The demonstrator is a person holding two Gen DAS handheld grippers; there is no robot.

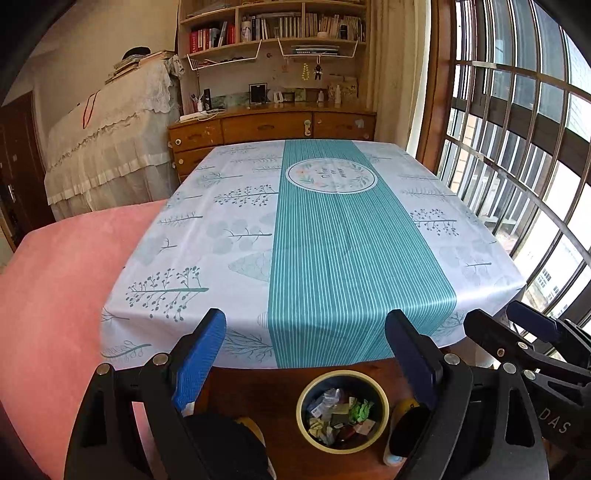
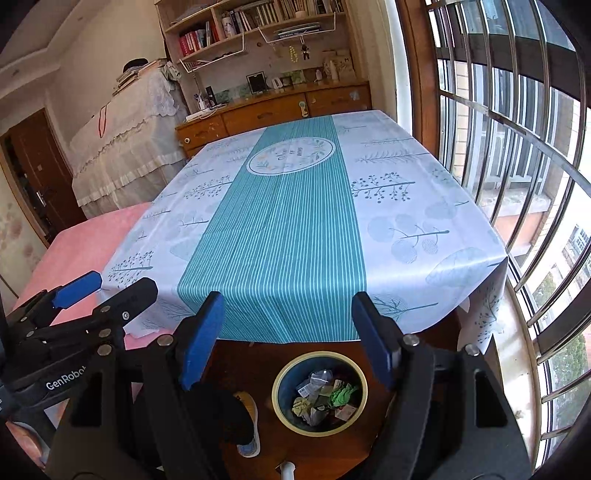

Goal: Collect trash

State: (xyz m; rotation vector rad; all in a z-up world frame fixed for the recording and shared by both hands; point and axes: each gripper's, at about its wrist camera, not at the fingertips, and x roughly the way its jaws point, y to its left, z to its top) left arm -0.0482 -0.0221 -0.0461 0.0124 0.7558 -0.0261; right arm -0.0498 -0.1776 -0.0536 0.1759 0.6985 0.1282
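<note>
Left gripper point(image 1: 306, 354): fingers held apart, nothing gripped.
Tabletop point(image 1: 332, 229): no trash is seen on it.
Trash bin point(image 1: 384, 397): on the floor below the near edge, filled with wrappers point(image 1: 338, 413).
Right gripper point(image 2: 288, 332): fingers apart, empty.
Advice: the tabletop is best scanned once more before stopping.

We are in a lived-in room of a home, part dining room, part study. Directly ahead of the tools stands a table under a printed tablecloth point(image 1: 325, 236) with a teal striped centre band. Beyond its far end, a wooden sideboard point(image 1: 269, 127) carries a picture frame point(image 1: 258, 92) and small bottles, with wall bookshelves point(image 1: 273, 27) full of books above it. Ahead to the left sits a bulky piece of furniture under a lace-trimmed dust cover point(image 1: 110, 136), and nearer, a pink bedspread point(image 1: 62, 280). To the right runs a barred window point(image 1: 517, 122). Below the tools, a waste bin point(image 1: 342, 410) of crumpled wrappers stands on wood flooring beside slippers point(image 2: 249, 424).
</note>
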